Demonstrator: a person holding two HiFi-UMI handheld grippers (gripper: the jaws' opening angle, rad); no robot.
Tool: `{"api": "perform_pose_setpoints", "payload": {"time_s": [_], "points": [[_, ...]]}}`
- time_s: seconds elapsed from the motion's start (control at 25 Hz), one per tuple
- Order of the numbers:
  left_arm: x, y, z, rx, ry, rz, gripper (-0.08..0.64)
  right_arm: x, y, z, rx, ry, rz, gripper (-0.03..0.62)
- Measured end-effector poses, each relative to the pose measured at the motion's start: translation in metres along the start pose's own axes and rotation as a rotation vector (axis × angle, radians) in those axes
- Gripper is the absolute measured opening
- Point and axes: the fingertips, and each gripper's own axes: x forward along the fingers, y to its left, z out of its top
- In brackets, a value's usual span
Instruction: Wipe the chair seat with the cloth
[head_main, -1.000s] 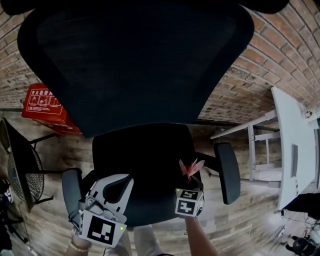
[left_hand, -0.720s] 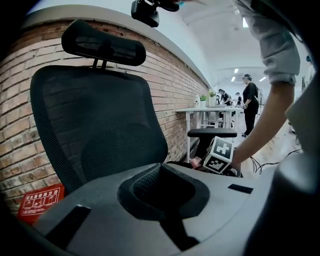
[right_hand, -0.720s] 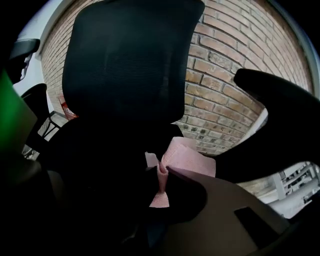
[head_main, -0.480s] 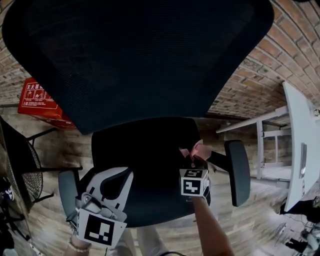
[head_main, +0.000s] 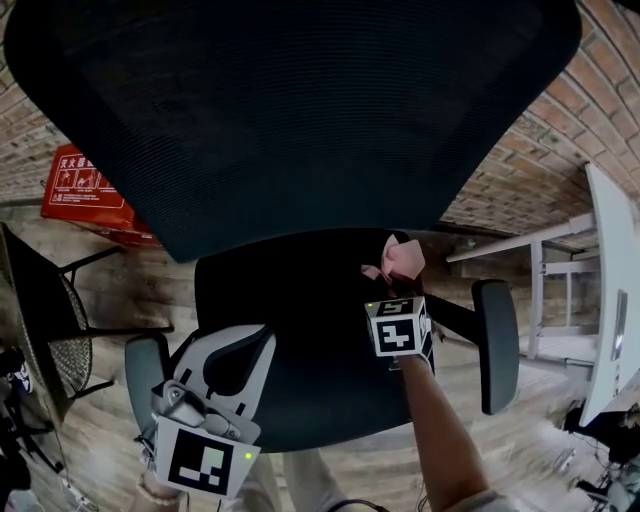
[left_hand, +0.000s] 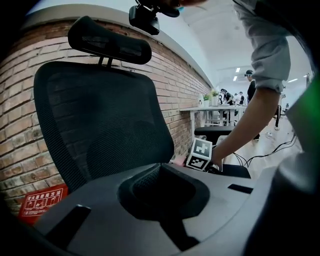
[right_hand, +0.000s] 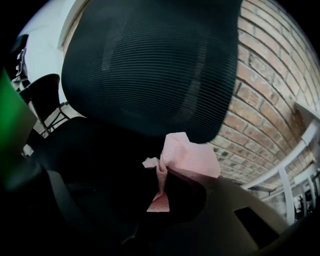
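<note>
- Right gripper (head_main: 393, 285) is out over the back right part of the seat (head_main: 300, 330), close under the lower edge of the backrest (head_main: 290, 110).
- Its jaws are clamped on the pink cloth (head_main: 402, 258). In the right gripper view the cloth (right_hand: 187, 157) is pinched in the closed claw (right_hand: 161, 187), and a bunched corner stands up in front of the mesh backrest (right_hand: 150, 65).
- I can't tell whether the cloth touches the seat.
- Left gripper (head_main: 235, 365) hangs over the front left corner of the seat, just beside an armrest (head_main: 148, 368).
- In the left gripper view its jaws (left_hand: 162, 190) are pressed together with nothing between them.
- The other armrest (head_main: 497, 340) sits to the right of the right gripper's marker cube.
- Behind the chair there is a brick wall (head_main: 520, 190), with a red box (head_main: 85, 195) on the floor at its foot.
- A white table (head_main: 615, 300) stands at the far right.
</note>
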Motion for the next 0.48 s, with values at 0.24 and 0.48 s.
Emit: {"api": "perform_pose_setpoints", "payload": {"time_s": [0.24, 0.48], "points": [[-0.011, 0.009, -0.001, -0.002, -0.006, 0.016, 0.018, 0.008, 0.041, 0.025, -0.051, -0.022, 0.092, 0.054], [-0.026, 0.018, -0.002, 0.020, 0.002, 0.025, 0.018, 0.005, 0.101, 0.045, -0.099, -0.065, 0.191, 0.054]]}}
